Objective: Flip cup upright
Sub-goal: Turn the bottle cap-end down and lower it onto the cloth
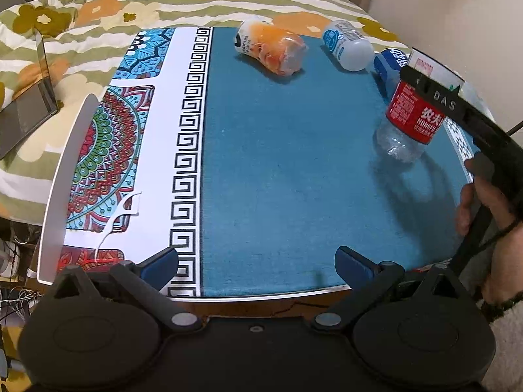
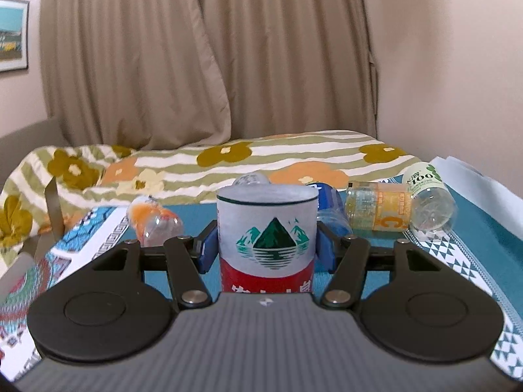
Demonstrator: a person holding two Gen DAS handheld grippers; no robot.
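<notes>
My right gripper (image 2: 267, 248) has its two blue pads clamped on either side of the cup (image 2: 267, 232), a cut-down bottle with a red and white mountain label. In the right wrist view it fills centre frame, open rim up. In the left wrist view the same cup (image 1: 413, 114) sits at the right edge, tilted, clear base lowest, just above or on the teal bench (image 1: 278, 170); contact I cannot tell. My left gripper (image 1: 256, 266) is spread wide at the bottom of its frame, holding nothing.

Count of lying bottles, right wrist view: five. One orange (image 2: 153, 222) at left centre, one blue (image 2: 330, 210) behind the cup, one clear (image 2: 250, 179) showing above the rim, one yellow-labelled (image 2: 376, 210) and one green-labelled (image 2: 428, 192) at right. One flowered bedspread (image 2: 228, 160) lies beyond.
</notes>
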